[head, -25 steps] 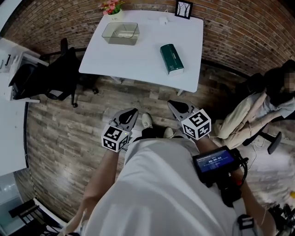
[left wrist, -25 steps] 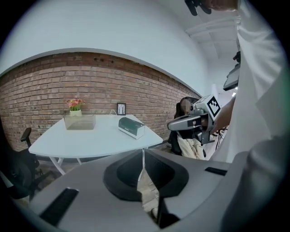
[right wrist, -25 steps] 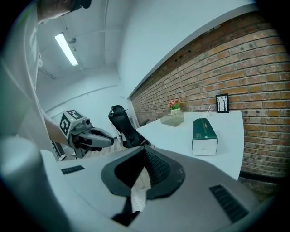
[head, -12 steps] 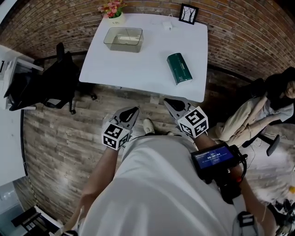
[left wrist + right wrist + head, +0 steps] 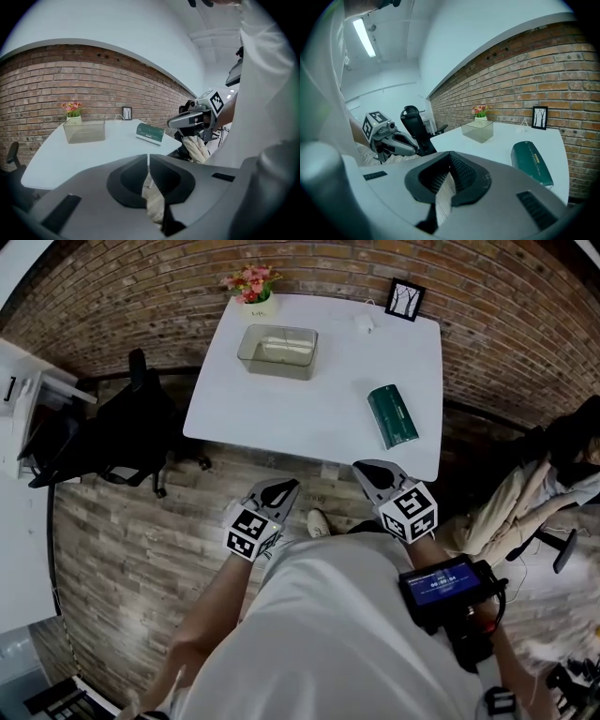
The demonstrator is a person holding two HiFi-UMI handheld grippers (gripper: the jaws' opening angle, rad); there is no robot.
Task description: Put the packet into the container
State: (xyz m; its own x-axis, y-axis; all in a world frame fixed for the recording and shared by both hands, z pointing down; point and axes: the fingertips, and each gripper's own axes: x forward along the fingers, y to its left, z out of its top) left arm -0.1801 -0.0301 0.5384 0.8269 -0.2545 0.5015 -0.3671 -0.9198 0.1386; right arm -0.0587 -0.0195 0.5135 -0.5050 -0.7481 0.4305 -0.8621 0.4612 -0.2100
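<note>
A dark green packet (image 5: 393,415) lies on the white table (image 5: 309,418) near its right front corner, also visible in the left gripper view (image 5: 150,132) and close ahead in the right gripper view (image 5: 531,163). The clear rectangular container (image 5: 277,351) stands toward the table's far left (image 5: 84,130) (image 5: 478,131) and looks empty. My left gripper (image 5: 281,491) hovers over the floor just short of the table's front edge, jaws shut on nothing. My right gripper (image 5: 370,472) is at the front edge, below the packet, also shut and empty.
A pot of flowers (image 5: 250,285), a small picture frame (image 5: 405,299) and a small white object (image 5: 364,322) stand along the table's far side by the brick wall. A black office chair (image 5: 122,427) is on the left; a chair draped with a beige coat (image 5: 511,498) is on the right.
The person has stepped toward the table, which now sits lower and closer in the head view. Both grippers have advanced with the body to the table's front edge, still shut.
</note>
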